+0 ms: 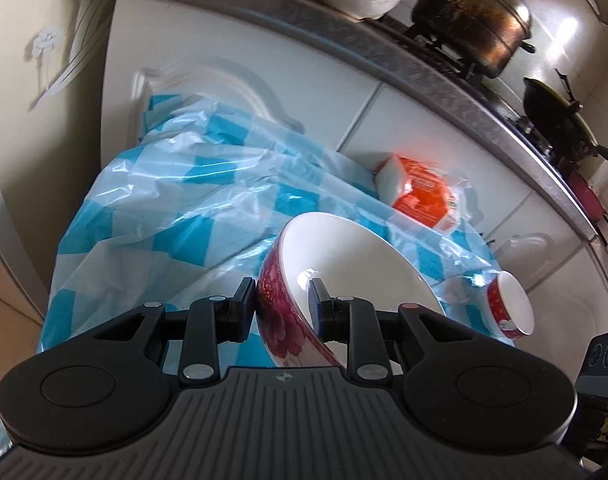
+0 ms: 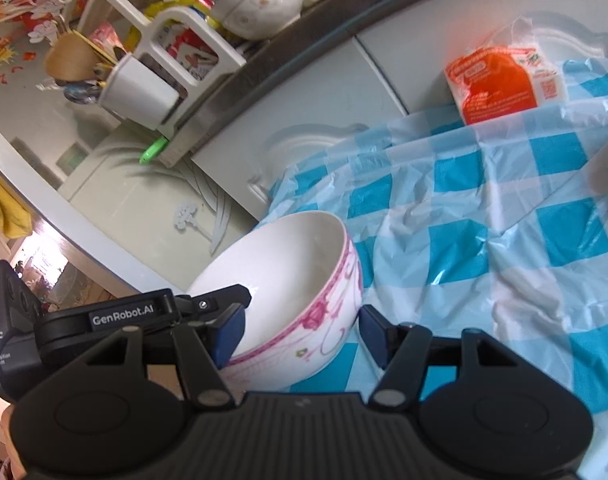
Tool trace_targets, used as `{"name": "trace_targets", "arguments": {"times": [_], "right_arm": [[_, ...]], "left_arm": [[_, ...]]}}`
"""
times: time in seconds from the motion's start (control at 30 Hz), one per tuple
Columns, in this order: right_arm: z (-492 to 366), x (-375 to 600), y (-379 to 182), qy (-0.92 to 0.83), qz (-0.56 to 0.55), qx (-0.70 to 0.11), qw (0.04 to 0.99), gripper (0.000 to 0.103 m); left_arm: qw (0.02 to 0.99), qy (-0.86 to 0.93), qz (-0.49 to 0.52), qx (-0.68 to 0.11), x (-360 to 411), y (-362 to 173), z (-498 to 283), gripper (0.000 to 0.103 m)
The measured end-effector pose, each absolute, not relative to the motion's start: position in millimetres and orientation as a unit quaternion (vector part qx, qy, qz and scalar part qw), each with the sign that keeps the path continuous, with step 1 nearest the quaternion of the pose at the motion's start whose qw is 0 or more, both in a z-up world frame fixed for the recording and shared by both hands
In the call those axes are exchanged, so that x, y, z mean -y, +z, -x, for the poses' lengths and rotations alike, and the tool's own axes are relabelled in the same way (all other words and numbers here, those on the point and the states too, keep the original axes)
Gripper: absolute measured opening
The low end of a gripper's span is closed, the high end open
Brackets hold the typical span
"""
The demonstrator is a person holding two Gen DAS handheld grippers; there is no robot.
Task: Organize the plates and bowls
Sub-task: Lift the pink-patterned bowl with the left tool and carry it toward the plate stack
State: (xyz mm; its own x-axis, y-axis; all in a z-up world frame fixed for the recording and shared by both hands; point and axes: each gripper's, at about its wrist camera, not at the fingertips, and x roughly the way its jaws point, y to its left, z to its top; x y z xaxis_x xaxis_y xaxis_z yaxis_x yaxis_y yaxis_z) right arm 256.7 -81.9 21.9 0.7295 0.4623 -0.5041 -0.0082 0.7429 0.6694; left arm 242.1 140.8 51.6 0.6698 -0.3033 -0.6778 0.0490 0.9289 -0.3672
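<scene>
The left gripper [image 1: 282, 310] pinches the wall of a red flowered bowl [image 1: 344, 276]: one pad is on the outside, the other is inside against the white surface, and the jaws are pressed onto the rim. The bowl hangs tilted above the table with the blue and white checked plastic cover [image 1: 176, 200], over its near edge.

The right gripper [image 2: 300, 332] has a white bowl with pink line pattern [image 2: 296, 280] between its jaws. One pad is inside the bowl and the other is outside at the wall, so I judge that the jaws are closed on this bowl, which is also tilted and seems to be lifted near the left edge of the table.

A small red cup [image 1: 508, 306] appears at the right side of the table in the left wrist view; whether it stands on the cover I cannot tell. An orange package [image 2: 500, 80] lies at the far edge, against the white cabinet [image 1: 264, 60].

On the counter [image 2: 288, 44] above there is a white bowl with flower print [image 2: 260, 4] beside a dish rack [image 2: 176, 52], and a dark pot [image 1: 472, 16] on the stove.

My judgement: the task is in the middle. Two bowls are picked up but not yet placed, no stack is visible, and the cup remains to be sorted.
</scene>
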Motion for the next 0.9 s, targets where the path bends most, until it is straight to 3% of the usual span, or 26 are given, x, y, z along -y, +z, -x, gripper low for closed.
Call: {"name": "trace_targets", "arguments": {"times": [0.9], "right_arm": [[-80.2,187.9,57.6,0.048,-0.343,-0.259,0.902,0.066]], "left_arm": [[0.887,-0.222,0.128,-0.383,-13.8,76.2,-138.1,0.027]]}}
